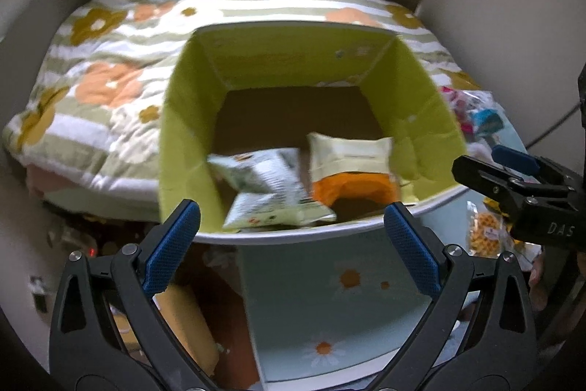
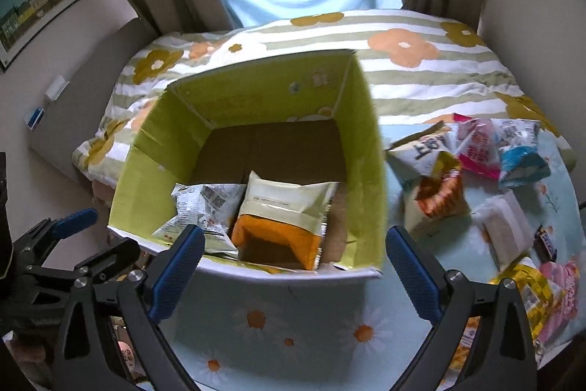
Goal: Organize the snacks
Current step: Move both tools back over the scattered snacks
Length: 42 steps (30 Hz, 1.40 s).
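An open box with green inner walls (image 1: 190, 105) (image 2: 366, 149) stands on a light blue daisy cloth. Inside lie a white and green snack bag (image 1: 263, 174) (image 2: 201, 207) and a cream and orange snack bag (image 1: 351, 167) (image 2: 285, 211). My left gripper (image 1: 293, 248) is open and empty, just in front of the box's near rim. My right gripper (image 2: 293, 266) is open and empty at the same rim. The right gripper also shows in the left wrist view (image 1: 512, 178), and the left gripper in the right wrist view (image 2: 73, 244). Several loose snack bags (image 2: 472, 149) lie right of the box.
A flowered striped quilt (image 1: 95, 68) (image 2: 439, 68) covers the bed behind the box. A waffle snack pack (image 1: 483, 233) and a white packet (image 2: 505, 226) lie on the daisy cloth (image 2: 293, 325). Curtains and a window are behind. The floor at the left is cluttered.
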### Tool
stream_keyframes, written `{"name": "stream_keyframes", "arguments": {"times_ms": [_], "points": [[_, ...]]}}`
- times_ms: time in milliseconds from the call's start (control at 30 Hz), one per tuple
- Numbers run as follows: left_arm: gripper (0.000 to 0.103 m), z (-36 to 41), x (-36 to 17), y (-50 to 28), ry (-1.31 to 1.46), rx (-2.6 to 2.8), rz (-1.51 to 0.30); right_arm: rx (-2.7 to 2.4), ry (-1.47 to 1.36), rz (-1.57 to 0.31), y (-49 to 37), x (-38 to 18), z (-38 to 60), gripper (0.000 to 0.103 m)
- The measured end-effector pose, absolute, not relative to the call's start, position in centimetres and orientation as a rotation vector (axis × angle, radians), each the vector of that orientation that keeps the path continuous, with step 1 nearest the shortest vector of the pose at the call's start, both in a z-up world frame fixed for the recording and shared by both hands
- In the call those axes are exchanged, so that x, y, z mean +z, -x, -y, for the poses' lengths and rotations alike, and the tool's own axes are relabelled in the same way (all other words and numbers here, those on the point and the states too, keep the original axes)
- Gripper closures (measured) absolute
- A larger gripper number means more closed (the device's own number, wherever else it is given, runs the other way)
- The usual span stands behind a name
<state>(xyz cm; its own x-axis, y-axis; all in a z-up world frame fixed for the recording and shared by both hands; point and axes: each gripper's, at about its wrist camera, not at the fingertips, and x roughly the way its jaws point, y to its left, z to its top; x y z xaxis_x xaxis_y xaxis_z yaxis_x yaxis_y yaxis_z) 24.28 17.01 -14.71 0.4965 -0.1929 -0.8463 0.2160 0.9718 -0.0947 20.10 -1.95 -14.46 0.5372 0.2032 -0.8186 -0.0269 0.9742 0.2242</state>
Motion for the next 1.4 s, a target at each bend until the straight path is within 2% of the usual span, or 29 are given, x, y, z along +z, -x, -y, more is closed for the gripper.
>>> {"name": "stream_keyframes", "arguments": {"times_ms": [333, 833, 1033, 1400], "points": [[0.003, -8.9, -13.7, -22.0, -0.058, -0.330, -1.000, 0.093, -0.201, -0.960, -16.9, -12.7, 8.9, 0.004], [0.003, 4.4, -18.9, -15.8, -0.097, -0.357, -1.136, 0.074, -0.166, -1.017, -11.4, -13.7, 22.8, 0.004], [0.003, 7.9, -22.5, -13.8, -0.147, -0.333, -1.186, 0.128, -0.119, -1.058, -11.0, -15.4, 25.5, 0.004], [0.003, 11.3, -25.9, -13.5, -0.204, -0.302, -1.241, 0.208, -0.078, -1.167, -11.8, -20.2, 27.6, 0.004]]}}
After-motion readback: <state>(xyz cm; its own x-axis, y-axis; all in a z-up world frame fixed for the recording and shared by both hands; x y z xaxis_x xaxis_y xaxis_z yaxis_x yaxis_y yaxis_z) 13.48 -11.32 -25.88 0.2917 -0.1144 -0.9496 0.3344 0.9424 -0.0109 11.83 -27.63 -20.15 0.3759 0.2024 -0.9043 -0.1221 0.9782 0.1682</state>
